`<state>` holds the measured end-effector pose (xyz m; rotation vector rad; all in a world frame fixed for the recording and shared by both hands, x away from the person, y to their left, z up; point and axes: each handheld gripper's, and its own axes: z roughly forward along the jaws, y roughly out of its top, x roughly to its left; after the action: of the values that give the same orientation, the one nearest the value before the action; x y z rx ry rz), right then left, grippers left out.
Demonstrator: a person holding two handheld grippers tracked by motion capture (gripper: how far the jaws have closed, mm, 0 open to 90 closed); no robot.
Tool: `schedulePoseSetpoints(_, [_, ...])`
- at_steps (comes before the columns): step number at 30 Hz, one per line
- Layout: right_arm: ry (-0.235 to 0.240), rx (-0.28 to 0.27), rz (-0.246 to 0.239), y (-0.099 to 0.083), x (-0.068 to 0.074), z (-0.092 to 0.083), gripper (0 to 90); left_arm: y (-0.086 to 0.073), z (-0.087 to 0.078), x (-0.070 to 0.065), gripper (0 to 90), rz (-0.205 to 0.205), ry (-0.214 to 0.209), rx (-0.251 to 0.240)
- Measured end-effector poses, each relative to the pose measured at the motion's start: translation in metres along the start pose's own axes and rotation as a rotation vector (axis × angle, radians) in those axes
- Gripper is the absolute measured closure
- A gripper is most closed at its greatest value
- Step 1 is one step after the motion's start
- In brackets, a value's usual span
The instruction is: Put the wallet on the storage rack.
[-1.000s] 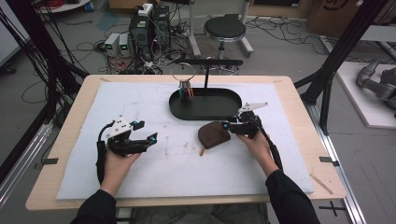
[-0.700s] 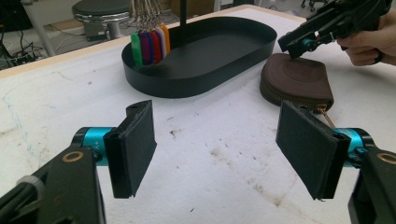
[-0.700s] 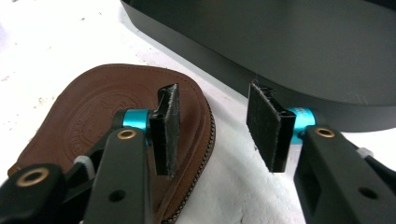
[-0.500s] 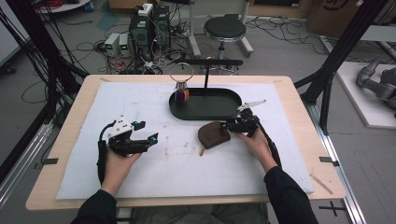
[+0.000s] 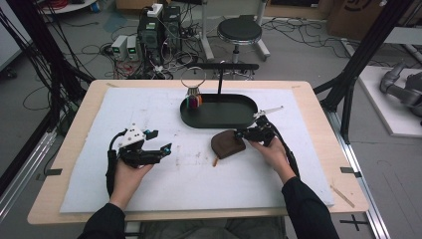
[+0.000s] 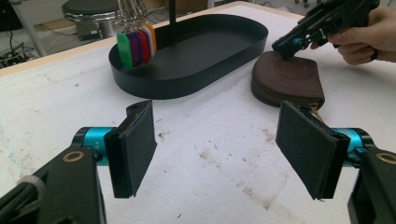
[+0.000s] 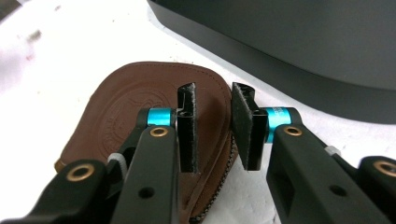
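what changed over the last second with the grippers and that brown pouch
The right gripper edged a little toward the brown zip pouch, and its jaws have just been closing. They now stand narrow over the pouch's edge; a gap shows between the pads, so it is not clamped yet. The left gripper stayed open and in place. The pouch, the black oval tray and the coloured key tags did not move.

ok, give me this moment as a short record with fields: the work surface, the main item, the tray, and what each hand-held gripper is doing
surface: white mat on wooden table
main item: brown zip pouch, lying beside the tray
tray: black oval tray, coloured key tags hanging at one end
left hand-held gripper: jaws wide open, nothing between them
right hand-held gripper: jaws have just been closing, narrow gap, at the pouch's edge; grip not clear
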<state>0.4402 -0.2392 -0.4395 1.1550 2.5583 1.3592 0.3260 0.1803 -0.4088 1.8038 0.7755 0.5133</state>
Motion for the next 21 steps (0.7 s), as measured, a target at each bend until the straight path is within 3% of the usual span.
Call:
schedulePoseSetpoints(4, [-0.024,0.009,-0.073,0.002,0.008,-0.004,80.9,0.001,0.002,-0.001,28.4,0.001,-0.004,0.000])
schedulePoseSetpoints(7, [-0.035,-0.021,-0.123,0.004,0.017,-0.010,82.9,0.001,0.003,-0.002,28.4,-0.002,-0.009,-0.002])
schedulePoseSetpoints(13, [-0.025,-0.097,-0.209,0.007,0.036,-0.027,85.3,0.004,0.010,-0.005,28.5,-0.005,-0.037,-0.005])
schedulePoseSetpoints(21, [-0.002,-0.142,-0.328,0.003,0.054,-0.044,86.3,0.008,0.023,-0.014,28.4,-0.007,-0.098,-0.024])
